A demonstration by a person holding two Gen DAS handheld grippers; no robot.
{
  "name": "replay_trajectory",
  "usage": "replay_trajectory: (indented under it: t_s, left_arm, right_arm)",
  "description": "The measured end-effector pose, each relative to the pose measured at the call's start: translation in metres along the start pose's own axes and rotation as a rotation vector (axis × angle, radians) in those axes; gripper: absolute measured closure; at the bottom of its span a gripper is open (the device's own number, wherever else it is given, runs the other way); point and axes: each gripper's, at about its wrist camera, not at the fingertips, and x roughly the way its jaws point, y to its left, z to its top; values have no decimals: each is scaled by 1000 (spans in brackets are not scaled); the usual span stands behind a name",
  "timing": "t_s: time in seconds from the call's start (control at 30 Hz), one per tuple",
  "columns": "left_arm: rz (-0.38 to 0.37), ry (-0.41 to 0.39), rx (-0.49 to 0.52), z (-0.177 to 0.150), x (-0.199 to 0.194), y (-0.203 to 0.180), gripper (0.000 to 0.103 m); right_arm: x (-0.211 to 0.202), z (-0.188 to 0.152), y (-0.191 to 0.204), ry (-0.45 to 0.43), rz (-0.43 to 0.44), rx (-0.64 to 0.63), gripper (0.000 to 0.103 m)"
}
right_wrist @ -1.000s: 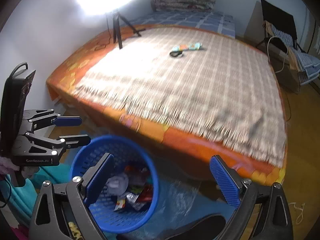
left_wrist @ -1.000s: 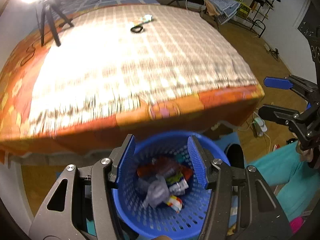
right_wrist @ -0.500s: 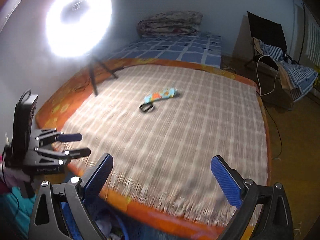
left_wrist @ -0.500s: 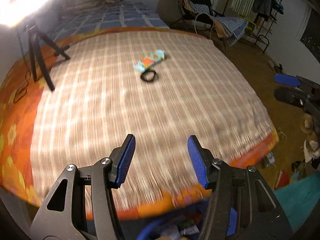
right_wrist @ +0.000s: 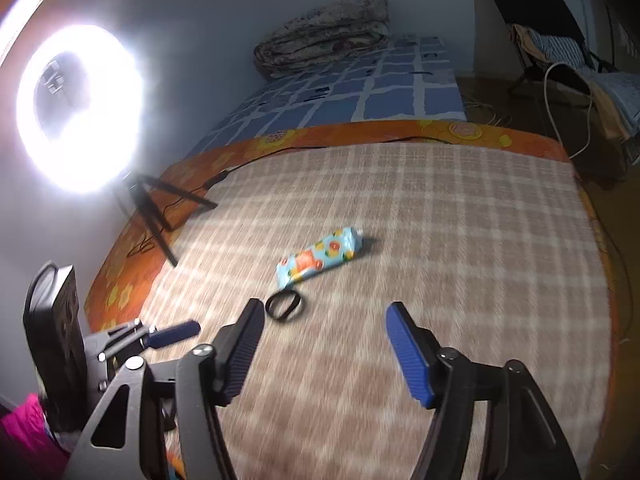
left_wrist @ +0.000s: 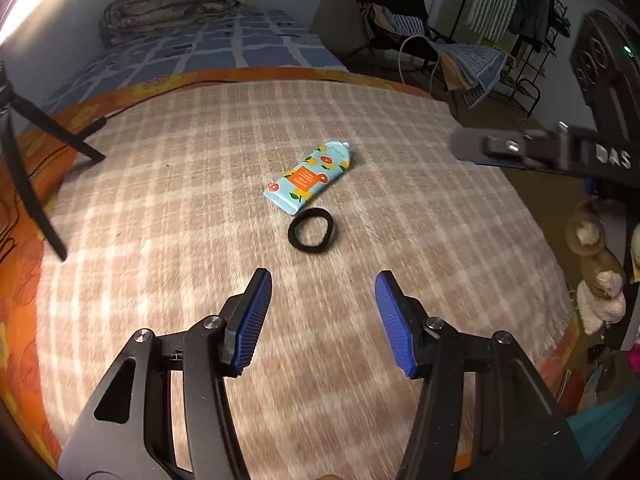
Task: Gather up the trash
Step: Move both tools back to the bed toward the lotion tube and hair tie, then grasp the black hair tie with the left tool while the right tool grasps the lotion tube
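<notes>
A light-blue tube with an orange fruit print lies on the checked blanket, and a black hair tie lies just in front of it. Both also show in the right wrist view, the tube and the hair tie. My left gripper is open and empty, hovering over the blanket short of the hair tie. My right gripper is open and empty, a little right of the hair tie. The right gripper shows at the right edge of the left wrist view, and the left gripper at the left of the right wrist view.
A lit ring light on a black tripod stands on the bed's left side, with a cable along the orange sheet. A folded quilt lies at the head. A chair with clothes stands beyond the bed.
Both grippers have risen from over the blue trash basket beside the bed and moved forward over the blanket toward the tube and hair tie. The basket has left both views.
</notes>
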Motion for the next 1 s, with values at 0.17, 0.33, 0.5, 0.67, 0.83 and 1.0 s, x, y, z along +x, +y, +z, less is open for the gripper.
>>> replay_trajectory:
  t_s: [0.17, 0.33, 0.5, 0.67, 0.83, 1.0]
  left_arm:
    - [-9, 9, -17, 13, 26, 6, 53]
    - [1, 30, 40, 17, 45, 0, 53]
    - [12, 24, 64, 22, 57, -1, 59]
    - [7, 32, 56, 26, 66, 3, 59]
    - [21, 40, 69, 23, 73, 1, 68]
    - [45, 27, 88, 22, 75, -1, 83]
  right_arm:
    - [47, 17, -19, 34, 23, 86, 52]
    - [82, 29, -33, 40, 12, 129, 57]
    - [105, 41, -41, 31, 8, 150, 62]
    - [119, 47, -35, 37, -28, 122, 63]
    - [126, 47, -27, 44, -68, 77, 65]
    - [135, 43, -16, 54, -112, 29, 68]
